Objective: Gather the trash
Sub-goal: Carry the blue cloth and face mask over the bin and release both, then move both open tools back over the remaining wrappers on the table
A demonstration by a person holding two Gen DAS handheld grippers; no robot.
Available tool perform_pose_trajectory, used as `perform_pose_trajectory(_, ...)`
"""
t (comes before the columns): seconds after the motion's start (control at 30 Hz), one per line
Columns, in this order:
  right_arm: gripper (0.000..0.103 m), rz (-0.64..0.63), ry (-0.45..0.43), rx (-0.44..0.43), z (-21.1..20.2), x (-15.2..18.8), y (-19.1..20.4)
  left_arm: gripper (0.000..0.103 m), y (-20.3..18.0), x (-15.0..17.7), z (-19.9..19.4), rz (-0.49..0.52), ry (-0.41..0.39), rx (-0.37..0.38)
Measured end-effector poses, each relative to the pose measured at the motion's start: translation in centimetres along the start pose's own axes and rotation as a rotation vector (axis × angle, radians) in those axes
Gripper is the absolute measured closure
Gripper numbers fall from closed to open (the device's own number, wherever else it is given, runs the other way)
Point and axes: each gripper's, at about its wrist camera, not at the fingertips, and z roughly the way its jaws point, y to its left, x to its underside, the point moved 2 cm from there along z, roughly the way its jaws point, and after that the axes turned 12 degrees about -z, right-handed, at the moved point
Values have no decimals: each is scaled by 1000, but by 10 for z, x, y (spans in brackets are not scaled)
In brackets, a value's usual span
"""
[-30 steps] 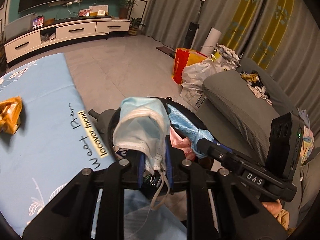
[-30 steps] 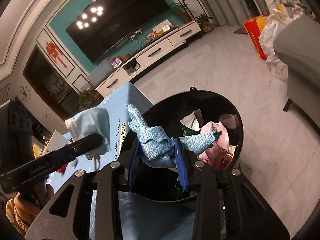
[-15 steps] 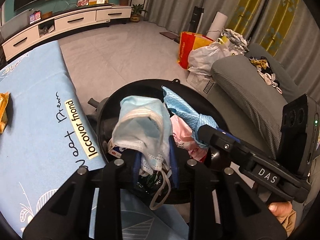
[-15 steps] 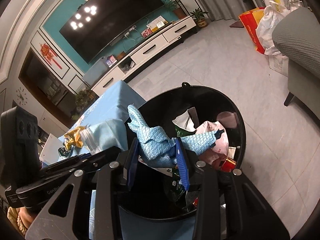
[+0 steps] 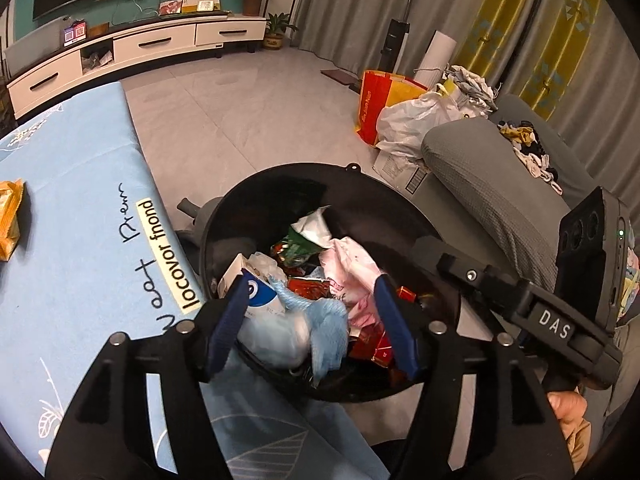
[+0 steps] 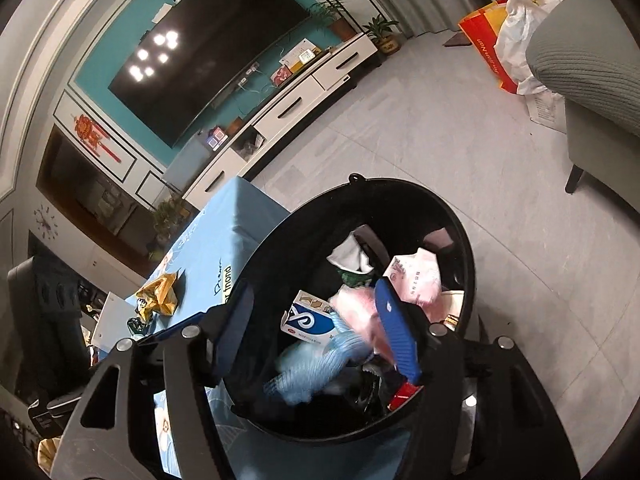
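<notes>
While both grippers hang wide and empty over the black bin (image 5: 280, 176), left gripper (image 5: 312, 320) and right gripper (image 6: 316, 332), we judge the blue cloth (image 6: 316, 364) is landing inside; lift straight clear, then head for the yellow wrapper (image 6: 158, 294) at nine o'clock.

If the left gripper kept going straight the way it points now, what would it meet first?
Probably the blue cloth and face mask atop the rubbish in the black bin; the left gripper is open above them, though depth is unclear.
</notes>
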Motion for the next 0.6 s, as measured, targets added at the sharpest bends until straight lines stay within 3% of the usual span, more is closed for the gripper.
perform_pose_trajectory(0.3,40,-41,17,-8,-10,4,23,22,19,14,-37,-39,-44,-69)
perform_pose_trajectory(0.4,33,-72,19,3,-15,6,36,18,29,21,-56,-59,-68,-80)
perform_pose_trajectory(0.6,31,-128,35,9,-22,12,65,13,47,30,-91,-106,-114,-89)
